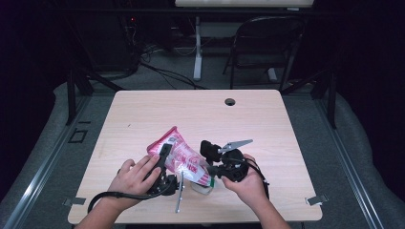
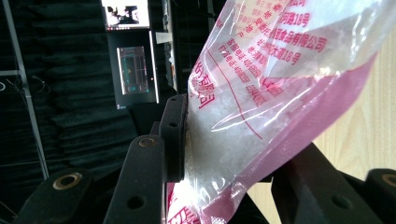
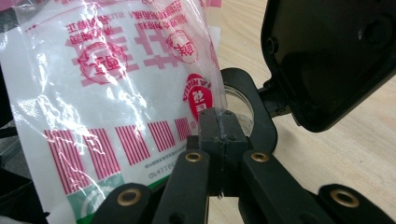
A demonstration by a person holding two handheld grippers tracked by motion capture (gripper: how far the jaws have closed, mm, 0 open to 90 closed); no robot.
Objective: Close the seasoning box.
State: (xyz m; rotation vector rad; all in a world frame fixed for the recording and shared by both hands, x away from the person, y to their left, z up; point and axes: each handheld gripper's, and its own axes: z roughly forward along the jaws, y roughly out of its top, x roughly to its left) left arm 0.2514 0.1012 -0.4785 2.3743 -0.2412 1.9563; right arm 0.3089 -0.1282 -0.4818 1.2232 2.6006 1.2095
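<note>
Right gripper [image 3: 219, 126]: jaws clenched together on a corner of the bag [image 3: 112, 93], at its lower printed edge.
Left gripper [image 2: 224, 154]: jaws partly closed around the bag's bulging middle, one pad flat against the plastic; it was grasping the bag.
Bag position: pink-and-clear plastic bag [image 1: 184, 160] of white grains, held just above the table [image 1: 143, 114] near its front edge, between the two hands.
Long axis: it ran from the upper left down toward the right gripper [image 1: 217, 164], sloping to the pinched corner.
Nearer hand: the left hand [image 1: 136, 179] held the bulk; the right held only the edge.
Surroundings: a clear round container lay under the low corner, partly hidden; otherwise nothing was close.
Judgement: the pinched corner looked like the place where the bag would be pulled open.
</note>
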